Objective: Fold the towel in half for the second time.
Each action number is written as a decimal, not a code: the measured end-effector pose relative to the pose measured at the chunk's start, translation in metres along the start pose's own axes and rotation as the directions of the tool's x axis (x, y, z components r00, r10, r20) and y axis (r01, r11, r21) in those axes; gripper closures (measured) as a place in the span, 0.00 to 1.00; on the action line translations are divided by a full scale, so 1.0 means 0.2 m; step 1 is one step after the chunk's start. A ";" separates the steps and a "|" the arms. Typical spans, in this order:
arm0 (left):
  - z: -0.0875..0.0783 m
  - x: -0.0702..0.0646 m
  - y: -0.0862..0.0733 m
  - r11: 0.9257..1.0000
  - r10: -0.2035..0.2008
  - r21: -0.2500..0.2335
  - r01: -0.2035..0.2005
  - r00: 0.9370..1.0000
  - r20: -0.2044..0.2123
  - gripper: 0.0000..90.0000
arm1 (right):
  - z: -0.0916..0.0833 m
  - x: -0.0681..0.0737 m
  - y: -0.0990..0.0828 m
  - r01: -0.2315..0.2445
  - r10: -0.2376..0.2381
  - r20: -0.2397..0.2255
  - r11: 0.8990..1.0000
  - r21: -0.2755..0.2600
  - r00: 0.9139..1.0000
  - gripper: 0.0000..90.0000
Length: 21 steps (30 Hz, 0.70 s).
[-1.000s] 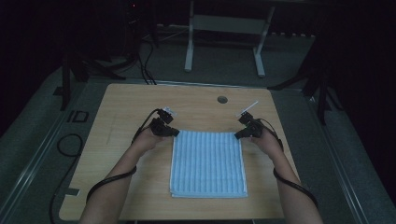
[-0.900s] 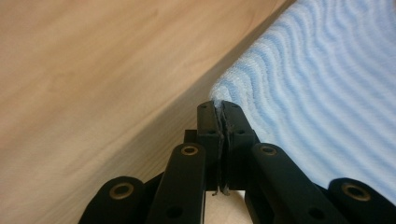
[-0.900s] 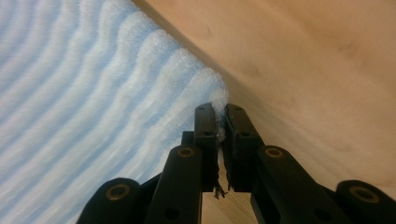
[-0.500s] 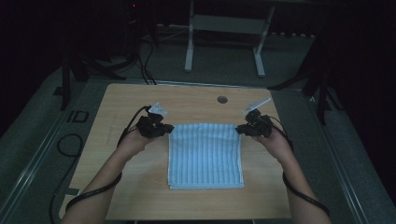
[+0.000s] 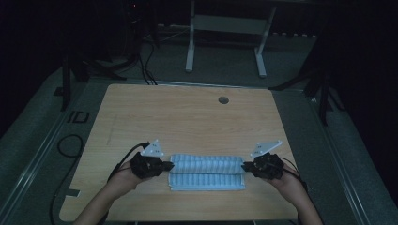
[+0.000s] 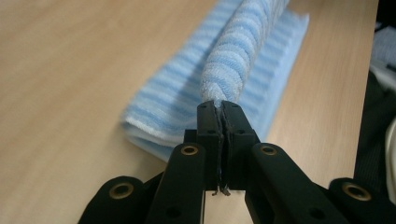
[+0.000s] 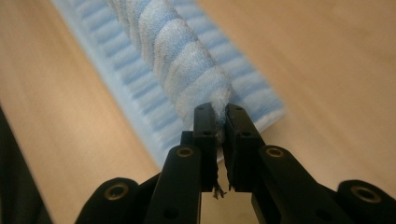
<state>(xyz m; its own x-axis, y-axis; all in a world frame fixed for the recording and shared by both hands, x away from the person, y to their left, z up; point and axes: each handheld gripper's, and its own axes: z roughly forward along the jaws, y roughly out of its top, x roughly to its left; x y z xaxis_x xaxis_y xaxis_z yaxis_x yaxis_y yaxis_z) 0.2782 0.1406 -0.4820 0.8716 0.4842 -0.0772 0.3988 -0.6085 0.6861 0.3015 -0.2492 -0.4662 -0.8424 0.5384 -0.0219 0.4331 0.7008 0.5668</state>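
Note:
A blue-and-white striped towel point(image 5: 207, 171) lies folded near the front edge of the wooden table point(image 5: 187, 117). My left gripper point(image 5: 165, 166) is shut on the towel's left corner point(image 6: 233, 70), and the lifted edge stretches away from its jaws above the lower layer point(image 6: 173, 102). My right gripper point(image 5: 246, 166) is shut on the right corner point(image 7: 187, 79), holding that same edge a little above the layer beneath point(image 7: 135, 93). The raised edge hangs taut between the two grippers, over the near half of the towel.
A round cable hole point(image 5: 223, 100) sits near the table's far edge. A metal stand point(image 5: 225, 42) is on the floor behind the table. Cables point(image 5: 70, 145) lie on the floor at the left. The far half of the tabletop is bare wood.
Both grippers have pulled the towel's far edge toward the front of the table, folding the towel over itself. The flat towel is now a narrow band.

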 end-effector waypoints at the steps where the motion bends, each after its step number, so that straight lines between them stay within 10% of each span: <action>1: 0.00 0.00 0.00 1.000 0.000 0.000 0.000 1.000 0.000 0.97 | 0.00 0.00 0.00 0.000 0.000 0.000 1.000 0.000 1.000 0.93; 11: 0.06 -0.02 -0.16 0.998 -0.057 0.040 0.056 0.998 0.028 0.96 | 0.03 0.10 -0.14 -0.025 0.027 -0.091 0.999 0.022 0.995 0.84; 21: 0.01 0.02 -0.04 0.997 -0.075 0.032 0.076 0.997 -0.013 0.55 | -0.04 0.09 -0.08 -0.050 0.048 -0.041 0.997 -0.051 0.998 0.71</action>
<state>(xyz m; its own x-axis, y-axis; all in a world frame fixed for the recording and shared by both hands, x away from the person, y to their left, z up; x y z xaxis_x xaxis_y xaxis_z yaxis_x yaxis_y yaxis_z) 0.2795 0.1469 -0.4888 0.8354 0.5364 -0.1196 0.4726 -0.5901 0.6545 0.2766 -0.2538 -0.4692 -0.8334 0.5513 0.0392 0.4576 0.6486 0.6081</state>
